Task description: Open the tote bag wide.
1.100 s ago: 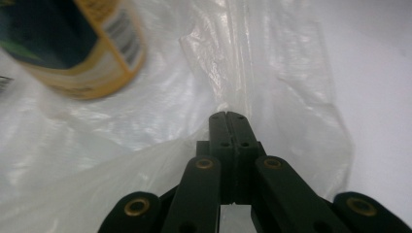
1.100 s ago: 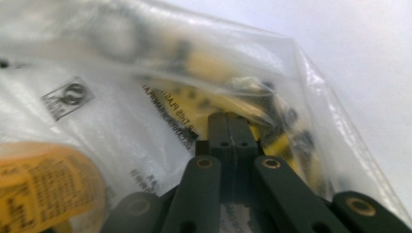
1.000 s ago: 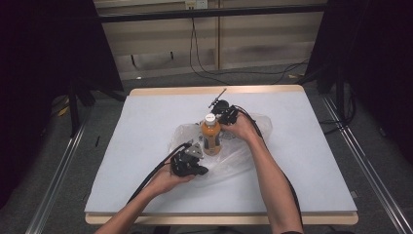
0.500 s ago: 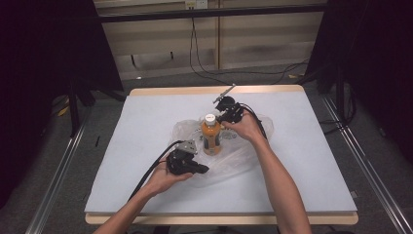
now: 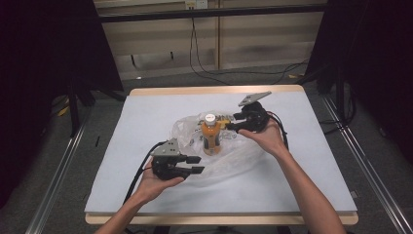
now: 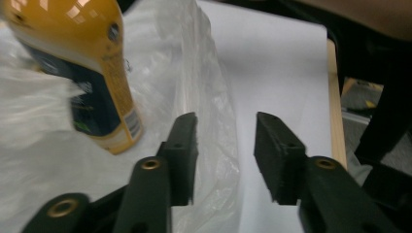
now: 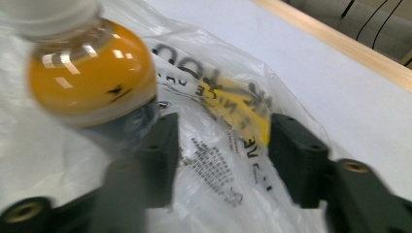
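My desk (image 5: 146, 117) is a pale sheet with a wooden rim, amid dark curtains and floor cables. An orange bottle (image 5: 211, 134) stands upright inside a clear plastic bag (image 5: 234, 156) at mid-desk. My left gripper (image 5: 197, 165) and right gripper (image 5: 228, 126) have just been opening; both jaws stand apart, clamping nothing.

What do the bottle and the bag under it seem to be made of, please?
The bottle looks like clear glossy plastic: highlights gleam on its orange shoulder, below a white cap. The bag seems thin see-through plastic film: it crinkles, and the table shows through it.
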{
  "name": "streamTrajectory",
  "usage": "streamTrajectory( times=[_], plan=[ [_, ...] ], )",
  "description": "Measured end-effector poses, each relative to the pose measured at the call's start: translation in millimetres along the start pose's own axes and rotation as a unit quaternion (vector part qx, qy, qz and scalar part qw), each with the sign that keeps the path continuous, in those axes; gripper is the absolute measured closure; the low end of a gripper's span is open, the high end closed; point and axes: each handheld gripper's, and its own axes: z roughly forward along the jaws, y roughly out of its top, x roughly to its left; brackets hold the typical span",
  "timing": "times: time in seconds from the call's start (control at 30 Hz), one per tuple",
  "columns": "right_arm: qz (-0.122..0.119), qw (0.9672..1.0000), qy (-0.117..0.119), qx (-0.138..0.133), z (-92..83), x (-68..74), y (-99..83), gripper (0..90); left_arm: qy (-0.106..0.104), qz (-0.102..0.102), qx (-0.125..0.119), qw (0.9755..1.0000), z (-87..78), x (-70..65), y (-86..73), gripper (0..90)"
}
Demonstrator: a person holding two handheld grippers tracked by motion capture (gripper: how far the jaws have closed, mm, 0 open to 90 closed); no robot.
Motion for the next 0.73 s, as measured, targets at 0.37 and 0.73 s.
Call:
streamTrajectory(
  times=[0.37,0.73],
  plan=[
    [0.068,0.9899,-0.048,-0.115,-74.0,11.0,-55.1,6.9,0.13,-0.029,-0.034,0.9906,-50.3,0.2,-31.1,18.9],
    [0.117,0.9767,-0.084,-0.159,-126.8,30.5,-127.5,7.0,0.184,-0.1,-0.026,0.9774,-75.4,13.7,-66.9,4.8]
  ],
)
